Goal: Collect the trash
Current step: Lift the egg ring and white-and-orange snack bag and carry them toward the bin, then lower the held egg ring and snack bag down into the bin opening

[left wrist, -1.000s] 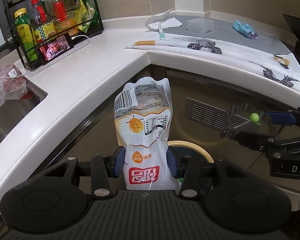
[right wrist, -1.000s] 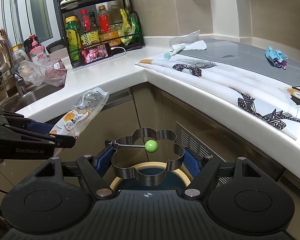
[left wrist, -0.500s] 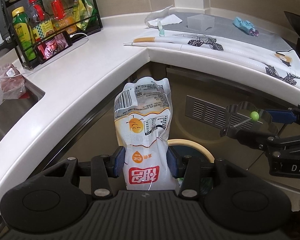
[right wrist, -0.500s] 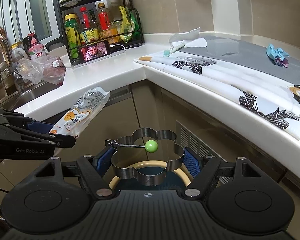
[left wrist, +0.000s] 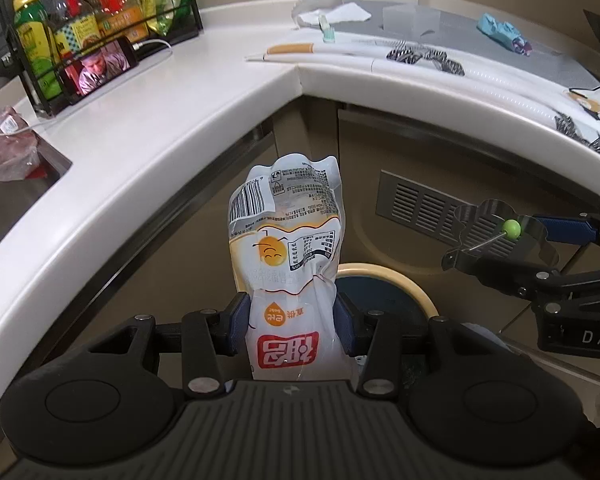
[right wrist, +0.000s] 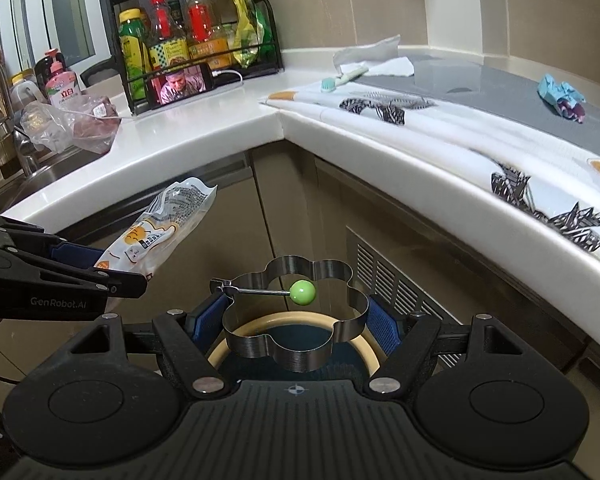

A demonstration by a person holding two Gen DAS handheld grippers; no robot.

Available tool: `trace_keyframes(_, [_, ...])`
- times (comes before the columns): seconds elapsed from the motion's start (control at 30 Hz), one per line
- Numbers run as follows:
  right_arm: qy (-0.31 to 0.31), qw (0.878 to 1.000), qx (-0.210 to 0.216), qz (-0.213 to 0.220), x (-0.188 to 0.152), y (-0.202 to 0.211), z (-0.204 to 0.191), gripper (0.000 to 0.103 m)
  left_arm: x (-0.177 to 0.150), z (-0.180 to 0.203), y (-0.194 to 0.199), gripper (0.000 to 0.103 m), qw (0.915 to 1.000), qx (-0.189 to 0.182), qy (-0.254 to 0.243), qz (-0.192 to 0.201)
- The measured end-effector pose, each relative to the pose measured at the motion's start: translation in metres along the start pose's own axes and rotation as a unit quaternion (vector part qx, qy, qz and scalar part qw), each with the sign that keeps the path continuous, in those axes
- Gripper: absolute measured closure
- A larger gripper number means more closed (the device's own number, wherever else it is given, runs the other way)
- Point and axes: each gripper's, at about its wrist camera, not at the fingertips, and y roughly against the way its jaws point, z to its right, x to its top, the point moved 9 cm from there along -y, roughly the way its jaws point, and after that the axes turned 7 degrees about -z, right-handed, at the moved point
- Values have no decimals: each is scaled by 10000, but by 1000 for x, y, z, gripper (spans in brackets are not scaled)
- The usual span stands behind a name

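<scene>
My left gripper (left wrist: 292,316) is shut on a white snack wrapper (left wrist: 286,248) with a barcode and a red label, which stands upright between the blue pads. In the right wrist view the same wrapper (right wrist: 160,232) sticks out of the left gripper (right wrist: 112,276) at the left. My right gripper (right wrist: 296,320) is shut on a flower-shaped steel egg ring (right wrist: 296,308) with a green knob (right wrist: 302,292). Below both sits a round bin with a cream rim (right wrist: 366,346), also visible as the bin rim (left wrist: 396,276) in the left wrist view. The ring (left wrist: 496,232) hangs to the right there.
A white L-shaped counter (left wrist: 188,92) wraps around above the bin. On it are a black bottle rack (right wrist: 192,36), a phone (right wrist: 180,84), a toothbrush (right wrist: 342,78), a patterned cloth (right wrist: 460,128), a blue crumpled item (right wrist: 562,94) and a plastic bag (right wrist: 72,124) by the sink.
Both grippers have sunk a little toward the bin; the counter sits higher in both views. Wrapper and ring remain gripped the same way.
</scene>
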Motion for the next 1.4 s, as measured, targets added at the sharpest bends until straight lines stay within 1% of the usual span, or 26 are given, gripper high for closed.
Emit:
trace_keyframes(0.23, [-16,9996,-52,-279,-8,-24,5,26,-4,6,-31,53,9996,-93,-75,-270])
trace_keyframes(0.43, [-24,9977,-103,-665,-22,-54,8,26,-10,8,-69,53,9980,-156,-117,-594])
trace_keyframes(0.73, [-47,9935,-225,-1116,-41,-94,17,26,-19,12,-115,53,9949,-143,-222,-978])
trace_keyframes(1.0, [-17,9901,-300,-1368,-50,-118,22,26,-26,15,-139,53,9925,-206,-184,-1193])
trace_keyframes(1.2, [-23,9876,-335,-1535,-55,-136,23,26,-23,20,-156,53,9909,-244,-211,-1304])
trace_keyframes(1.4, [-57,9853,-361,-1668,-62,-147,23,26,-24,17,-166,53,9896,-292,-233,-1392])
